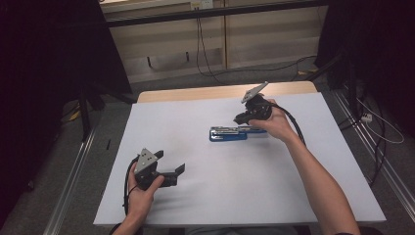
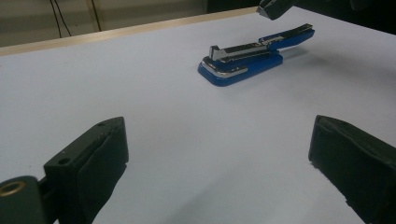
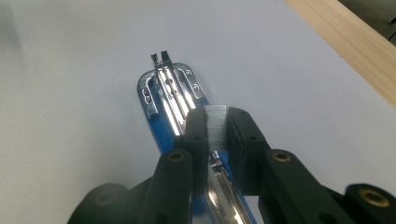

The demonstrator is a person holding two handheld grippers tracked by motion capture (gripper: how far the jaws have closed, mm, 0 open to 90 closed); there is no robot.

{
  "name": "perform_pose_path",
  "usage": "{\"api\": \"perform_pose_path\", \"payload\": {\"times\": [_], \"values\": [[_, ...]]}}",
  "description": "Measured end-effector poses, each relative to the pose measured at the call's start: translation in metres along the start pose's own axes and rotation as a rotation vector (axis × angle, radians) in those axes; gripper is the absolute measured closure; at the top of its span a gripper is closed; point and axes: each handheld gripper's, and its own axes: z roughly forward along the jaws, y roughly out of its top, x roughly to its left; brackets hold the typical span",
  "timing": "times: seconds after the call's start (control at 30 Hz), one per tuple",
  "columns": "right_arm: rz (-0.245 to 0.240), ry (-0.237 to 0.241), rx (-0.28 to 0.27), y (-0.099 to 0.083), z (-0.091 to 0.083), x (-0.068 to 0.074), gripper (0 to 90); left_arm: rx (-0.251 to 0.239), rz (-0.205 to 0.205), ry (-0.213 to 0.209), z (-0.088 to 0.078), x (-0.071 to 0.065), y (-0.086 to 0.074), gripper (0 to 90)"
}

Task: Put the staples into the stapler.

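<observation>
A blue stapler point(image 1: 227, 133) lies opened on the white table top, its metal staple channel facing up point(image 3: 161, 88). My right gripper point(image 1: 242, 119) hangs just above the stapler's rear end, tilted down. It is shut on a short silver strip of staples point(image 3: 216, 130), pinched between the pads and held over the channel. Near the front left of the table my left gripper point(image 1: 176, 175) rests open, jaws wide apart with nothing between them point(image 2: 217, 135). It points across the table at the stapler point(image 2: 243, 60), which lies well beyond it.
The white sheet point(image 1: 195, 205) covers the table, with a bare wooden strip point(image 1: 195, 93) along the far edge. Cables point(image 1: 205, 54) trail on the floor behind. Dark curtains and stands flank both sides.
</observation>
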Motion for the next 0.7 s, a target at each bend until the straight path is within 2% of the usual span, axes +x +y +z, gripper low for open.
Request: {"api": "perform_pose_path", "payload": {"times": [0.7], "values": [[-0.002,0.009,-0.028,0.012,0.009,0.005,79.3,0.001,0.002,-0.001,0.001,0.000,0.000,5.0]]}}
